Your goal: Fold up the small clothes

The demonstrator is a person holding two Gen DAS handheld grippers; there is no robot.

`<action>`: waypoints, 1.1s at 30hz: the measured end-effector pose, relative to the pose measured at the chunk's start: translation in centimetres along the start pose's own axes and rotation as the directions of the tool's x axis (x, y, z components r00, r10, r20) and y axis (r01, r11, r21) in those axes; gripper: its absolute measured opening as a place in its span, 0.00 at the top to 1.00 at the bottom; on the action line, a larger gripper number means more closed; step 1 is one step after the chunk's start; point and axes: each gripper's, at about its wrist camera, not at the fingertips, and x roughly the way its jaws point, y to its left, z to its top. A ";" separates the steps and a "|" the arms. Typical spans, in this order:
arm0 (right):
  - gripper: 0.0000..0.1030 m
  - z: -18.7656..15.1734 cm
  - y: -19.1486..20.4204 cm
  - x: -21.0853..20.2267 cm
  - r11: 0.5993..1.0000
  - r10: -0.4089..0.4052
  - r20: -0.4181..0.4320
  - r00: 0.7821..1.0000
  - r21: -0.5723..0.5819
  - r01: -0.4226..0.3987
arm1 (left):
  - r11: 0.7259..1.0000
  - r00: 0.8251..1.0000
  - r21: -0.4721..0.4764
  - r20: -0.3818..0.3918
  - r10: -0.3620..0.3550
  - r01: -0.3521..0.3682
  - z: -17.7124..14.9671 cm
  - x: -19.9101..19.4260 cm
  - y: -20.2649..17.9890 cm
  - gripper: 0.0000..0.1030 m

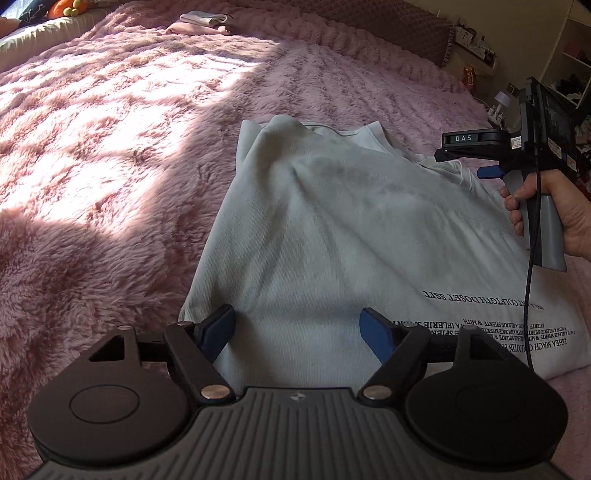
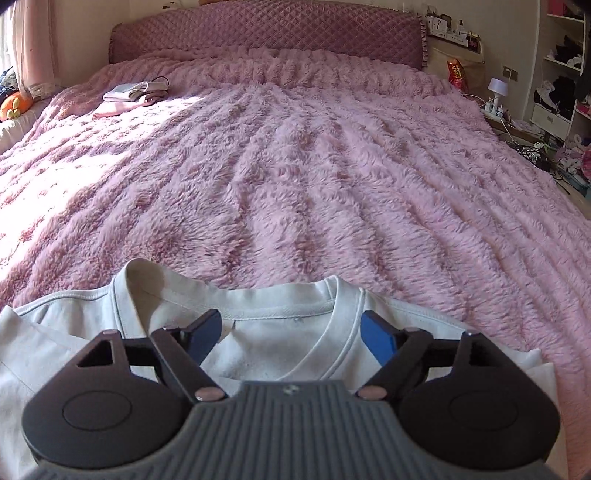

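**Both tools spread wide over the pale T-shirt**

My left tool point(image 1: 297, 328) hangs with its blue pads point(image 1: 221, 330) spread wide apart, pinching nothing. It sits over the lower part of the pale grey T-shirt point(image 1: 332, 240), near the shirt's left edge; whether the pads touch the cloth I cannot tell. The T-shirt lies partly folded on the fluffy pink blanket point(image 1: 92, 166) of the bed, with black printed lettering point(image 1: 517, 325) toward its right side.

My right tool point(image 2: 291, 332) is spread just as wide and holds nothing. It hovers over the shirt's neckline point(image 2: 332, 332), one pad on either side of the collar. My right hand point(image 1: 554, 210) grips its handle.

Far off at the left, near the head of the bed, lies a small pile of folded clothes point(image 2: 133, 96). A quilted headboard point(image 2: 266, 33) stands behind, and a shelf unit point(image 2: 561, 74) at the right.
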 end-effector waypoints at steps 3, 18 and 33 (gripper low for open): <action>0.24 -0.7 0.7 2.2 1.000 -0.023 -0.033 0.999 -0.017 0.023 | 0.999 1.000 0.030 -0.003 0.012 -0.012 -0.1 0.3 -0.6 0.07; 0.24 -5.7 0.0 -3.6 0.993 0.025 -0.062 0.998 -0.111 -0.031 | 0.999 0.999 0.034 -0.019 0.032 -0.031 0.0 0.6 -0.9 0.05; 0.24 -13.7 -0.1 -12.6 0.983 0.088 -0.185 0.979 -0.141 -0.115 | 0.998 1.000 0.056 -0.015 0.012 -0.012 -0.5 0.5 -0.5 0.02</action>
